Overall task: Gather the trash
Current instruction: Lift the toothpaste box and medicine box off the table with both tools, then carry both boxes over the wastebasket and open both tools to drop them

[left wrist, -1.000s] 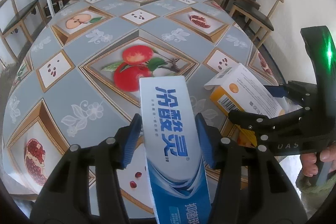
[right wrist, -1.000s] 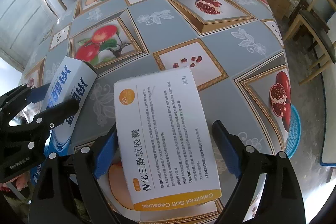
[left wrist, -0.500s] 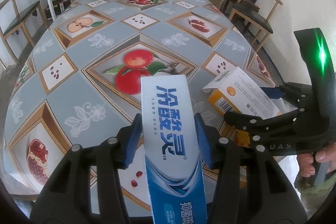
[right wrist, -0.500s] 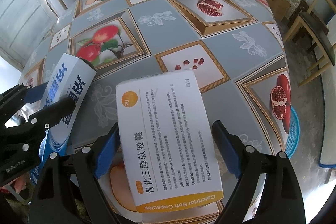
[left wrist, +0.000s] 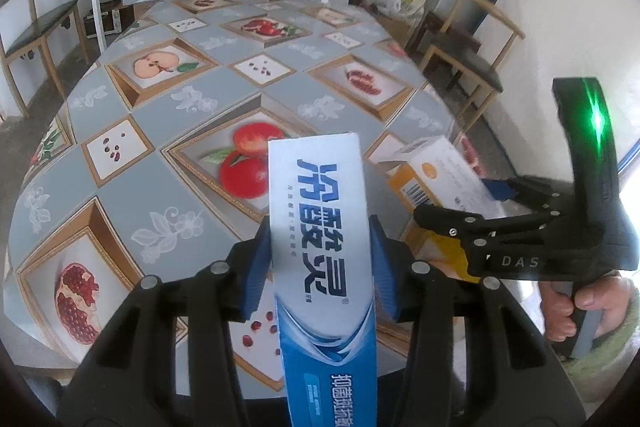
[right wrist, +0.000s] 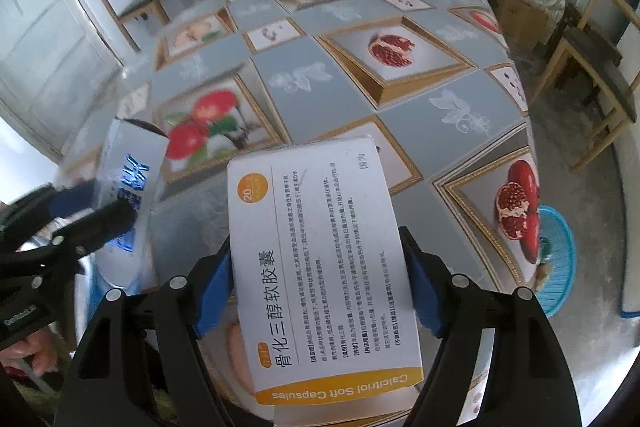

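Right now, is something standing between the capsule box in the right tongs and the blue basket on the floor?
Nothing visible does. The capsule box is clamped in the right tongs over the table edge; the blue basket sits on the floor beyond that edge, partly hidden by it.

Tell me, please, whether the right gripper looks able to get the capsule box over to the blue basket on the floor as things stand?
Probably yes: the right gripper is clamped on the capsule box, and the blue basket sits just beyond the table edge, with nothing visible between.
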`<state>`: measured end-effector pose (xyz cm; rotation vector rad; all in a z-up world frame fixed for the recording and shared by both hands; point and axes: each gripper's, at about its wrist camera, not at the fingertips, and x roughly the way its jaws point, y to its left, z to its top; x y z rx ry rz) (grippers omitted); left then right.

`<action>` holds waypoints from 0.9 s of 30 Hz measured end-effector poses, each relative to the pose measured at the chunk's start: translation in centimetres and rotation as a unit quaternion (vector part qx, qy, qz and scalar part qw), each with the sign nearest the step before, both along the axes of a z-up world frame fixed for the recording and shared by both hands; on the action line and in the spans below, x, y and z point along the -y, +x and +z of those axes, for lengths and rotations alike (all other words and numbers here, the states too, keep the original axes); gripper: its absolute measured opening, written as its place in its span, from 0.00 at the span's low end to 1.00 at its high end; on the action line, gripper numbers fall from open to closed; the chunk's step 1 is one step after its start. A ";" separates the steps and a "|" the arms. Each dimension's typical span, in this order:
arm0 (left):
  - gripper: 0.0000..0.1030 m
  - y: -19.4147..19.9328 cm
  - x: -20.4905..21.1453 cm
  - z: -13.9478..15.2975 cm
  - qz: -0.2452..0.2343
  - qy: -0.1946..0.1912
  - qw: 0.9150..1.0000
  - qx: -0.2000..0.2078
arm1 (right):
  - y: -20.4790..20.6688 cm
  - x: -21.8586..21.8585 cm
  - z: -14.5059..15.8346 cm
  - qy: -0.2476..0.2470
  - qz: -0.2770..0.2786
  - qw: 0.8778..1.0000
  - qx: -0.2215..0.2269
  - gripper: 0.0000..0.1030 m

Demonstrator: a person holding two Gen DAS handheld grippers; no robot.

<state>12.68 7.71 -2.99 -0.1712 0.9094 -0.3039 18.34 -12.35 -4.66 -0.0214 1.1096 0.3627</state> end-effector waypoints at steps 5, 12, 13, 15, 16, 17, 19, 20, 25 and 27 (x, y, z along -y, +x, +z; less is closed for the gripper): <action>0.41 -0.8 -0.7 1.5 0.006 -0.039 0.999 0.021 | -0.7 -0.2 1.8 0.049 0.013 0.999 0.014 0.71; 0.41 -1.9 -1.1 4.7 0.010 -0.063 0.995 0.073 | -1.8 0.1 4.5 0.109 0.022 0.993 0.038 0.71; 0.41 -2.0 -1.1 5.1 0.010 -0.065 0.995 0.079 | -2.0 0.3 4.9 0.115 0.021 0.992 0.043 0.71; 0.41 -2.1 -0.9 6.2 0.008 -0.071 0.993 0.092 | -2.3 1.0 5.8 0.127 0.015 0.990 0.055 0.71; 0.41 -2.1 -0.8 6.7 0.006 -0.073 0.993 0.098 | -2.5 1.4 6.2 0.132 0.011 0.989 0.060 0.71; 0.41 -2.1 -0.6 7.4 0.002 -0.075 0.992 0.105 | -2.6 1.9 6.5 0.136 0.007 0.989 0.064 0.71; 0.41 -2.0 -0.1 8.5 -0.008 -0.082 0.990 0.115 | -3.2 3.6 7.6 0.149 -0.010 0.986 0.080 0.71; 0.41 -1.8 0.5 9.3 -0.020 -0.090 0.988 0.121 | -3.5 4.3 8.1 0.152 -0.018 0.984 0.086 0.71; 0.41 -0.4 4.4 12.1 -0.076 -0.108 0.981 0.141 | -6.2 11.8 11.0 0.158 -0.104 0.971 0.144 0.71; 0.41 0.5 6.4 13.1 -0.105 -0.124 0.976 0.142 | -7.5 15.3 11.7 0.153 -0.146 0.964 0.161 0.71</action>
